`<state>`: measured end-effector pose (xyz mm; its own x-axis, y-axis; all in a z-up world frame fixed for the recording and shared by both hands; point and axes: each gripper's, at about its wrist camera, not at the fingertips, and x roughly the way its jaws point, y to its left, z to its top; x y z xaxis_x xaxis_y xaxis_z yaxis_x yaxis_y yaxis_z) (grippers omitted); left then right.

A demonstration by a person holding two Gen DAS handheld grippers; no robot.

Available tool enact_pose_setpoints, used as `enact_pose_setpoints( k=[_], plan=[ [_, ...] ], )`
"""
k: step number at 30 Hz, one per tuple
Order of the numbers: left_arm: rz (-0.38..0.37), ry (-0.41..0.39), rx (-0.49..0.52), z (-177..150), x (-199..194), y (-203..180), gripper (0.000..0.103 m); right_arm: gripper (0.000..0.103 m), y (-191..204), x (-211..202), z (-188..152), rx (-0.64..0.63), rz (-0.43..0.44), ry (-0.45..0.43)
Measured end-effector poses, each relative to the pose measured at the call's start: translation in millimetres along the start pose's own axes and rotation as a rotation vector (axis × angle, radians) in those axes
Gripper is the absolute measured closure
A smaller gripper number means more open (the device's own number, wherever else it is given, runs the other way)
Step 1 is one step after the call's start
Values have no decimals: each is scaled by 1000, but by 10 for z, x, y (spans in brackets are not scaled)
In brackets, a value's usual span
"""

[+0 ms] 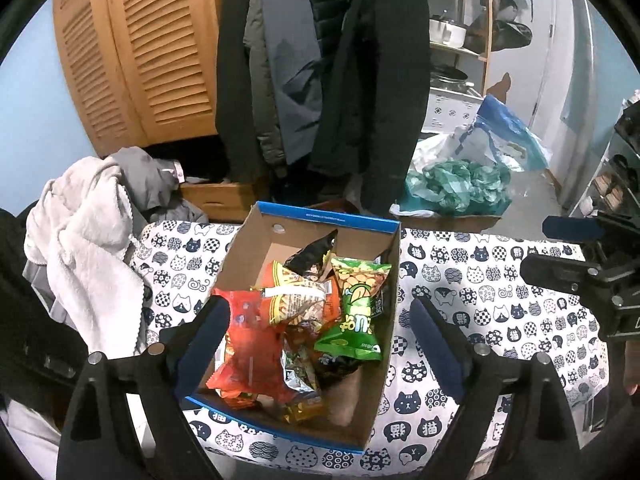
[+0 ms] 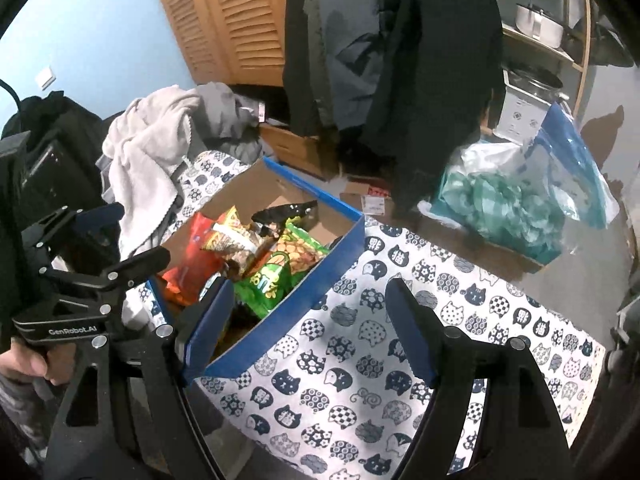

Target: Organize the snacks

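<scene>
1. Snacks (image 1: 304, 312) lie piled in the blue box (image 1: 328, 222) on the cat-print surface (image 1: 492, 312).
2. Left tongs (image 1: 316, 332) gape wide above the box, holding nothing.
3. Right tongs (image 2: 316, 328) are spread apart, empty, beside the box.

Both views were lit evenly by cool, fairly dim indoor light, and a bluish cast was given to the walls. Strong fisheye bending was seen toward the edges, where black corners closed each frame. Glare was caught on the foil snack packets (image 1: 298, 364) at the centre. The hanging coats (image 1: 320, 80) were left almost featureless in shadow, and slight softness was noted throughout.
</scene>
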<state>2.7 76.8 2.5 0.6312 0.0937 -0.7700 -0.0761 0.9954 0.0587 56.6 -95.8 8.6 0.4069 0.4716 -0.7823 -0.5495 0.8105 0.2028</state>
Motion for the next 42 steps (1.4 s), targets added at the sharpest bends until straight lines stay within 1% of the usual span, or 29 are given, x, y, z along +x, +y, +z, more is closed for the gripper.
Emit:
enact_pose_setpoints(
  k=[6, 14, 26, 32, 36, 39, 42],
  plan=[
    [9, 0, 1, 3, 6, -4, 10, 25, -12, 15, -4, 0, -3, 7],
    [-1, 17, 2, -2, 32, 15, 10, 25, -30, 24, -12, 5, -2, 10],
    [2, 11, 4, 9, 37, 5, 10, 25, -54, 13, -42, 3, -4, 12],
    [-20, 20, -13, 4, 29, 17, 10, 25, -54, 16, -41, 5, -4, 13],
    [-8, 20, -9, -11, 17, 9, 10, 25, -55, 17, -47, 4, -3, 15],
    [-6, 27, -8, -24, 19, 7, 10, 25, -54, 17, -49, 4, -3, 17],
    [-19, 44, -12, -23, 40, -9, 10, 25, -54, 19, -47, 4, -5, 16]
  ],
)
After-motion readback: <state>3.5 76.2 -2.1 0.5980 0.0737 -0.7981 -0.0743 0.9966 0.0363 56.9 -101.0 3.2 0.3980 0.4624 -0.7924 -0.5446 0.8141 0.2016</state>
